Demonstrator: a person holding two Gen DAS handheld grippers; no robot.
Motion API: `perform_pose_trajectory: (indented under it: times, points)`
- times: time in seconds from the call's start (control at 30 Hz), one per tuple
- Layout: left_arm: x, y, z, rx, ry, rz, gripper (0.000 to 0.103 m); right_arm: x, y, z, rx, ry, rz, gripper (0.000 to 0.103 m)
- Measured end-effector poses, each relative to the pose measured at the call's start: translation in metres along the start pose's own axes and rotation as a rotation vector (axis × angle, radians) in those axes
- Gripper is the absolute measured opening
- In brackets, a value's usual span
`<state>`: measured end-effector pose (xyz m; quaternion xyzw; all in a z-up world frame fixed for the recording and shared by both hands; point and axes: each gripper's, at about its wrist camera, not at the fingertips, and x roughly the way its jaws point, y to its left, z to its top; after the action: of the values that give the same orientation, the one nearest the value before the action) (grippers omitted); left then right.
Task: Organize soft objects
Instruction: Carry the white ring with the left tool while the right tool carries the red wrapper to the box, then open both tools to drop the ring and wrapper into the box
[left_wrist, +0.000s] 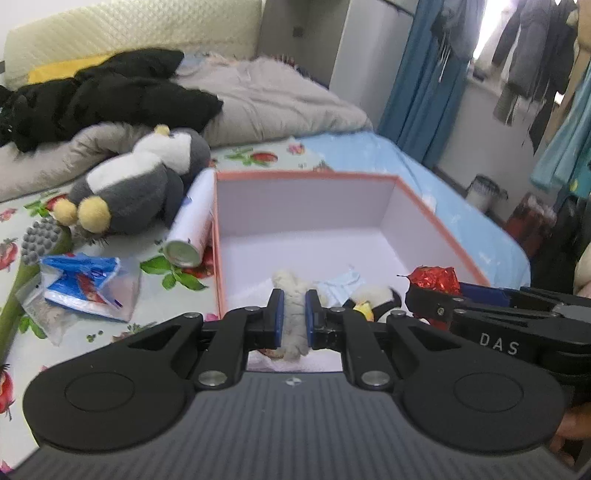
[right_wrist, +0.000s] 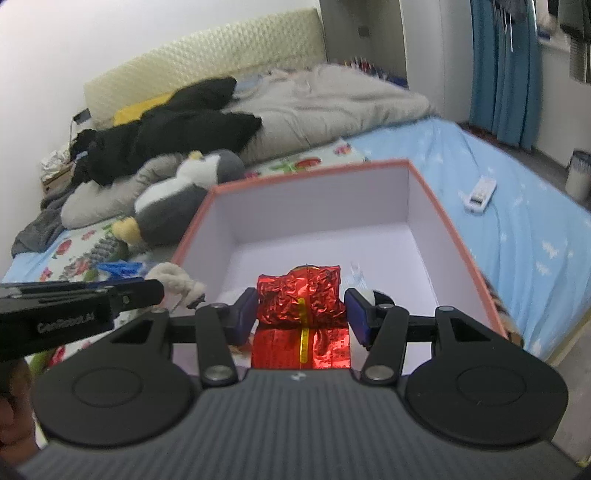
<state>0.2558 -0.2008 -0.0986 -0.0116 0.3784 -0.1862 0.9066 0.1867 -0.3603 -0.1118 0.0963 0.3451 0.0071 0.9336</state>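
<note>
My left gripper (left_wrist: 294, 308) is shut on a cream fluffy soft toy (left_wrist: 292, 332), held over the near edge of the pink-rimmed white box (left_wrist: 436, 218). My right gripper (right_wrist: 302, 310) is shut on a crinkled red foil packet (right_wrist: 301, 295) over the same box (right_wrist: 454, 218). In the left wrist view the right gripper with the red packet (left_wrist: 432, 277) shows at right. Inside the box lie a small white-and-black plush with a yellow beak (left_wrist: 373, 301) and a pale blue cloth (left_wrist: 341, 284). A large grey-and-white penguin plush (left_wrist: 140, 184) lies left of the box.
A white spray can (left_wrist: 192, 221), a blue-and-white plastic packet (left_wrist: 83, 286) and a grey brush-like item (left_wrist: 38, 240) lie on the floral sheet left of the box. Black clothes (left_wrist: 110, 96) and a grey quilt (left_wrist: 280, 99) lie behind. A white remote (right_wrist: 480, 194) lies on the blue sheet.
</note>
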Motion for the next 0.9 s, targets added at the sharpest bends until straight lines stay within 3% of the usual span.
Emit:
perform_pose_trajectory:
  times: [0.3, 0.53, 0.67, 0.9]
  points:
    - [0.051, 0.001, -0.007, 0.009, 0.106, 0.012, 0.015, 0.036, -0.022, -0.010, 0.034, 0.079, 0.007, 0.055]
    - [0.062, 0.001, -0.012, 0.025, 0.148, 0.007, 0.017, 0.044, -0.029, -0.015, 0.070, 0.109, 0.009, 0.057]
    - [0.052, -0.004, -0.009, 0.031, 0.133, -0.006, 0.024, 0.037, -0.027, -0.013, 0.068, 0.101, 0.010, 0.059]
    - [0.012, -0.011, 0.004, 0.048, 0.049, -0.011, 0.025, 0.004, -0.019, 0.001, 0.050, 0.028, 0.006, 0.059]
